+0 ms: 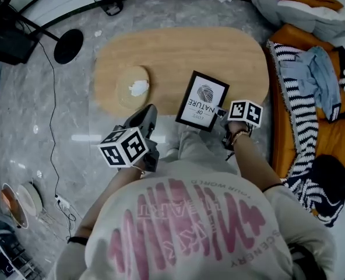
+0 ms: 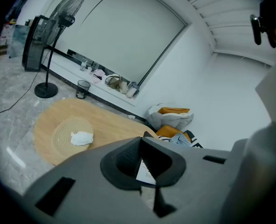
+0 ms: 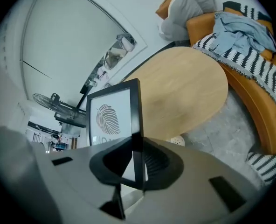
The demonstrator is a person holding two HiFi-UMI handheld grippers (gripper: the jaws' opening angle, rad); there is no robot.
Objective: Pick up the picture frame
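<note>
**Picture frame clear of the desk, held in the right tongs**

Head view: the picture frame (image 1: 201, 101) hangs tilted at centre-right, over the near edge of the oval desk (image 1: 178, 57). The right tongs (image 1: 220, 112) pinch its right edge, and the left tongs (image 1: 146, 118) hover to its lower left, apart from it. Left gripper view: the left tongs (image 2: 140, 141) are closed tip to tip on nothing, and a sliver of the picture frame (image 2: 146, 172) shows beyond them at lower centre. Right gripper view: the right tongs (image 3: 137, 160) clamp the black border of the picture frame (image 3: 111, 118), with the desk (image 3: 184, 97) behind it. The pick-up looks essentially done; only keeping it steady seems left.
</note>
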